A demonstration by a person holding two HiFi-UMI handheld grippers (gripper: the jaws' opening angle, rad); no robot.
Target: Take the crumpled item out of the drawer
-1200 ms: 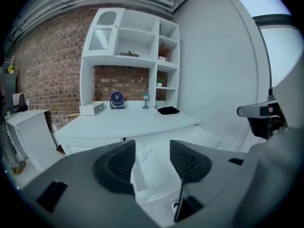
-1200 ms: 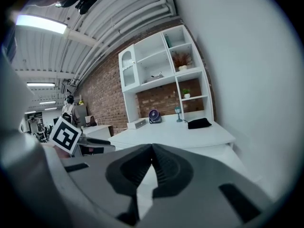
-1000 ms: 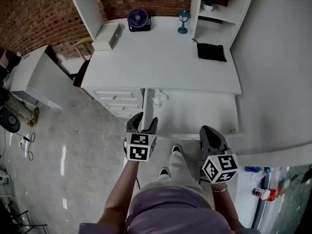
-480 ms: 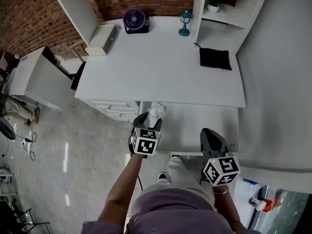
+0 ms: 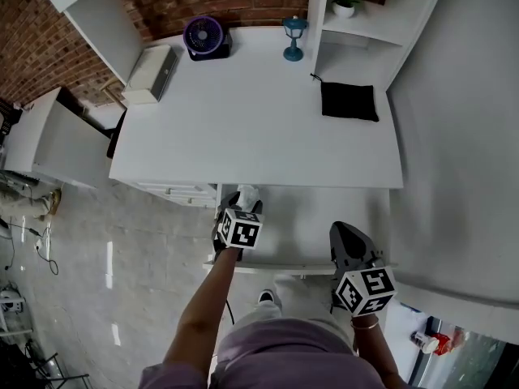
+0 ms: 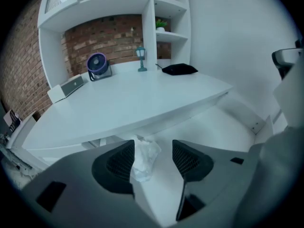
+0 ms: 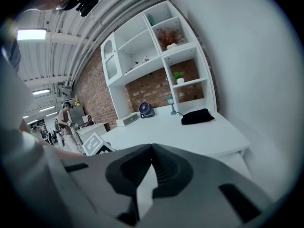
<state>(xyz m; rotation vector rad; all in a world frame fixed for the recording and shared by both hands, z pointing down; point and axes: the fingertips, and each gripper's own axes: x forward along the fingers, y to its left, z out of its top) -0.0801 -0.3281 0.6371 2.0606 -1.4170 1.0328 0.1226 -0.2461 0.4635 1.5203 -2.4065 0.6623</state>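
Note:
The crumpled white item (image 5: 248,193) lies at the left end of the open white drawer (image 5: 324,221), just under the desk's front edge. My left gripper (image 5: 243,203) reaches into the drawer, one jaw on each side of it. In the left gripper view the crumpled item (image 6: 144,156) sits between the jaws, close against the left one, with a gap to the right one. The left gripper (image 6: 153,150) is opening. My right gripper (image 5: 347,237) hovers over the drawer's front right part. Its jaws meet at the tips in the right gripper view (image 7: 152,148), with nothing between them.
The white desk (image 5: 259,112) carries a purple fan (image 5: 203,35), a small blue lamp (image 5: 293,37), a black cloth (image 5: 349,101) and a white box (image 5: 150,73). Shelves with a potted plant (image 5: 345,6) stand at the back right. A white cabinet (image 5: 49,136) is at the left.
My left gripper has moved forward from the drawer's front edge into the drawer and now straddles the crumpled item. The right gripper has stayed near the drawer's front right.

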